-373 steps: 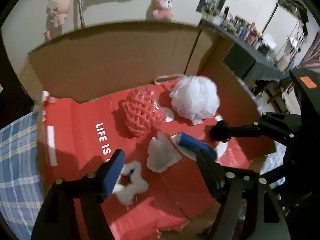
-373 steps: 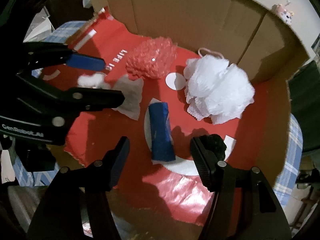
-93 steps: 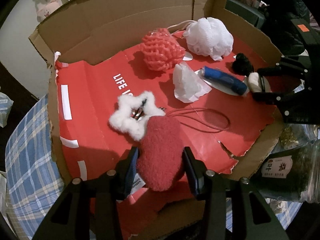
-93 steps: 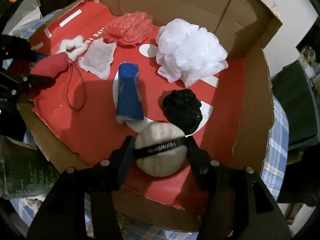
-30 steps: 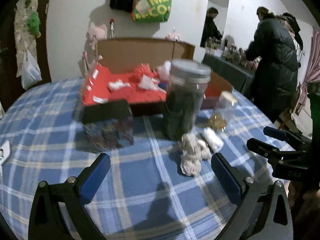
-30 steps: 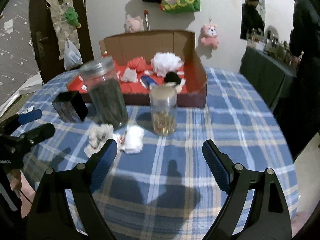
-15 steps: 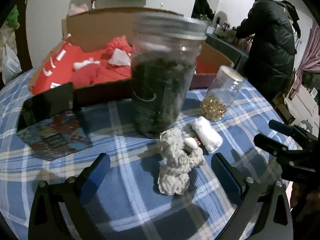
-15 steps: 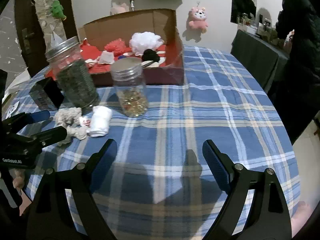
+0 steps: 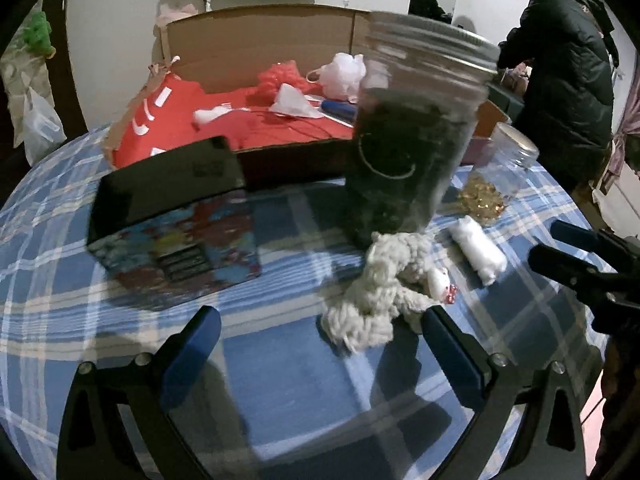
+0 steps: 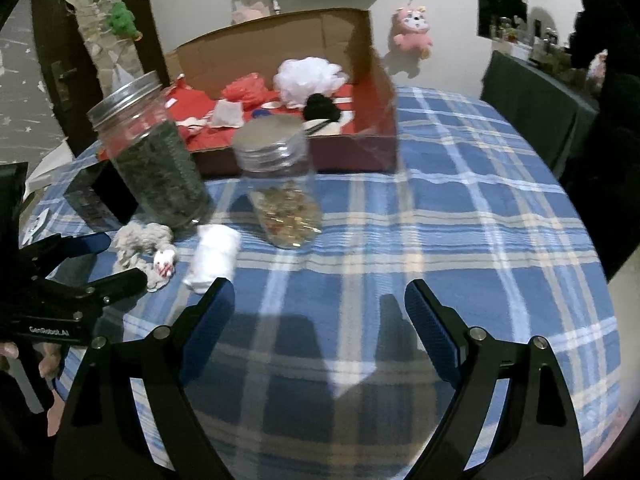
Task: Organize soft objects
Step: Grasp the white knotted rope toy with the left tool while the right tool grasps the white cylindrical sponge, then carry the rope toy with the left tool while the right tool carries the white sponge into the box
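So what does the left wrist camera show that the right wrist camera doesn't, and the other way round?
Only the left wrist view shows a person in a dark coat at the far right, and the printed top of the black box. Only the right wrist view shows the pink plush toy on the wall, the black pom-pom in the cardboard box, and the left gripper from the side, open. Both share the grey yarn toy, the white roll, the two jars and the plaid tablecloth.

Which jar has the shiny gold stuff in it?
The smaller jar, right of the taller jar. Gold bits fill only its bottom; the taller one is packed with dark green stuff.
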